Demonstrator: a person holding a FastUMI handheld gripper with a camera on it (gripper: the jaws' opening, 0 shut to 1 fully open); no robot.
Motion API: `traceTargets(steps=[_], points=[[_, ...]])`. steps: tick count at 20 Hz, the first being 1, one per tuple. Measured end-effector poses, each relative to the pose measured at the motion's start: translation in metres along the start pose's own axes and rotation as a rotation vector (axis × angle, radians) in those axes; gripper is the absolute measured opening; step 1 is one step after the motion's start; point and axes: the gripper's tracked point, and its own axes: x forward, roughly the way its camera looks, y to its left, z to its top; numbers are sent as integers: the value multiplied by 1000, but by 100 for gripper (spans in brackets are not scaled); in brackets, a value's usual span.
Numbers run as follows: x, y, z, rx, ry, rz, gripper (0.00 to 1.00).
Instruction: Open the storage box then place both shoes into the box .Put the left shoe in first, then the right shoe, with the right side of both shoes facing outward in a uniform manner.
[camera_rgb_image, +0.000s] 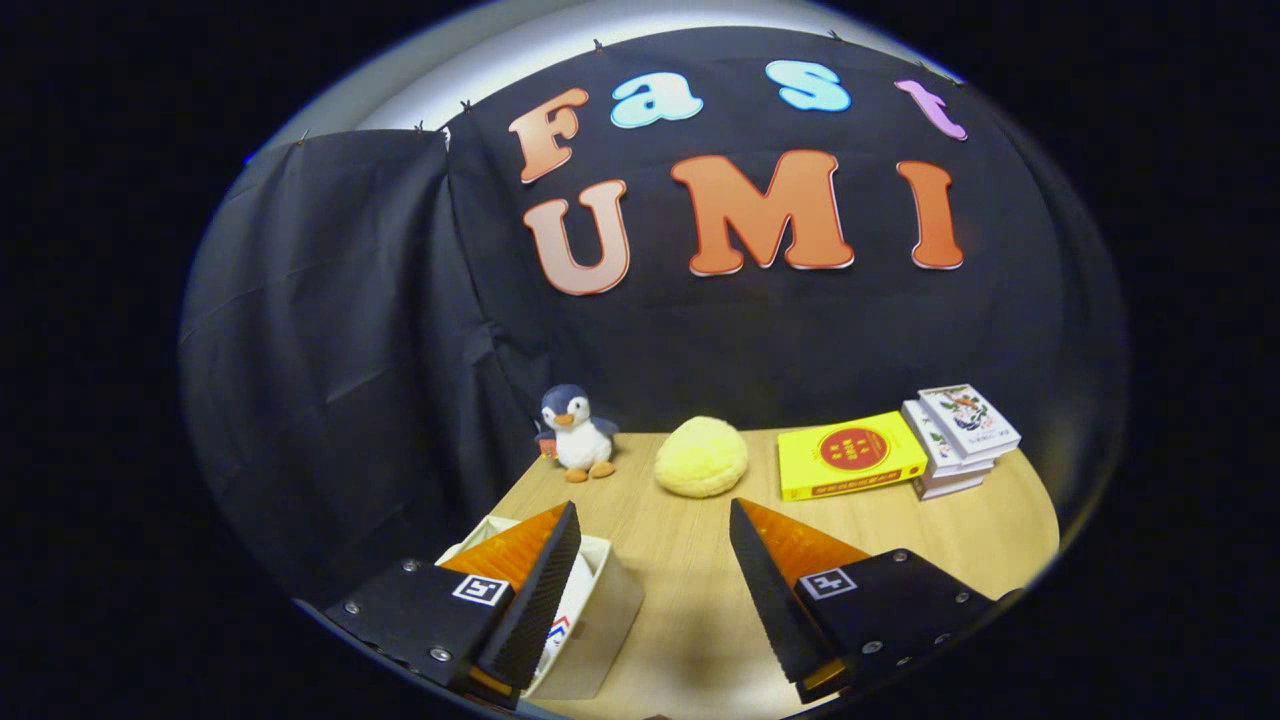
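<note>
We've got one cam, riding on the gripper (655, 520), looking fwd along its fingers, which stand apart. It sits low and close over the table (900, 530), tilted slightly down, facing the booth's back wall, w/ a penguin toy (577, 432) and books (960, 435) further ahead.

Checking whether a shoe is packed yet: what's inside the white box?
The white storage box sits open-topped behind the open hand-held gripper's left finger, which covers its inside; its contents cannot be seen.

Yellow book (851, 454), pale-yellow plush (701, 457)
</note>
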Motion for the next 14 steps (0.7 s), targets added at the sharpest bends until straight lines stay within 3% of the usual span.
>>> traceTargets(steps=[8,14], points=[[-35,-95,80,-43,-286,-90,94],[-65,-134,120,-99,-448,-125,95]])
